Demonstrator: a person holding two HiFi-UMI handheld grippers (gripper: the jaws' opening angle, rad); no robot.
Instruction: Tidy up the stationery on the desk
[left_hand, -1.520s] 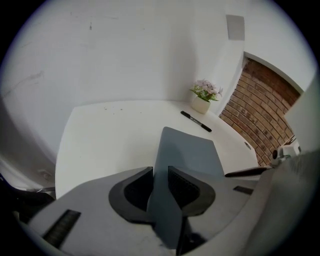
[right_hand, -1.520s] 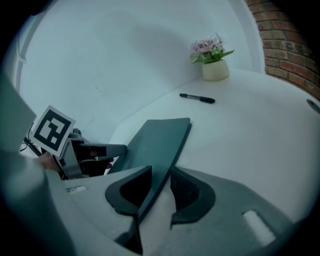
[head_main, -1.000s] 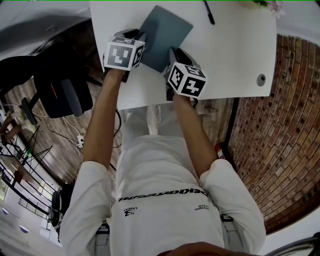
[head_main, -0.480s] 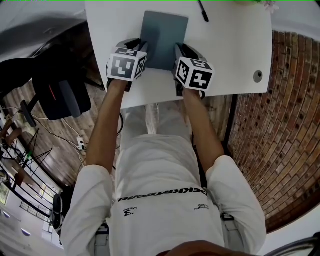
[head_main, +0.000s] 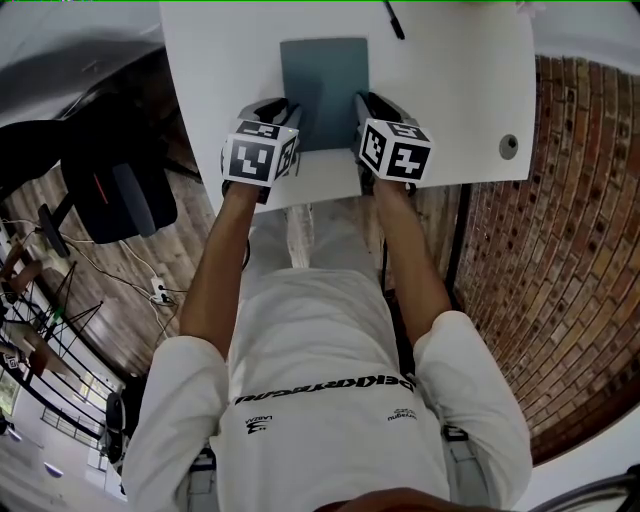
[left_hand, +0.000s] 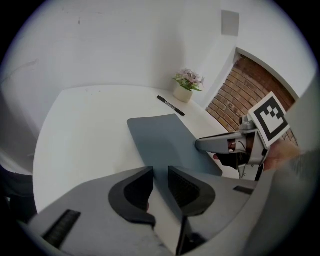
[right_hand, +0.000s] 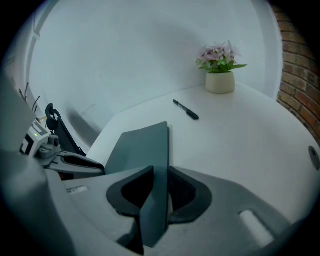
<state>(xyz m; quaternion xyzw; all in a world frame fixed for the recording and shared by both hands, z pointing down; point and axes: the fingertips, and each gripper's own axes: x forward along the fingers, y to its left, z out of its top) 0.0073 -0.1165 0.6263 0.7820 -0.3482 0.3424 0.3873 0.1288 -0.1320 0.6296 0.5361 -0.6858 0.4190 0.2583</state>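
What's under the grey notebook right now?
Only the white desk shows around the grey notebook, which the left tool and right tool grip at its near edge. Anything beneath its cover is hidden.

- Desk (head_main: 450, 110): top was white, smooth, matt.
- Notebook (head_main: 324, 80): cover was grey-blue, smooth, matt.
- Left gripper (left_hand: 160, 175) and right gripper (right_hand: 160, 175): shells were grey matt plastic.
- Pads (left_hand: 182, 187): were black, ribbed, rubbery-looking.
- Wall (head_main: 560, 250): was rough red brick.
- Floor (head_main: 150, 250): was worn wood boards.
- Shirt (head_main: 320, 360): was white cloth.
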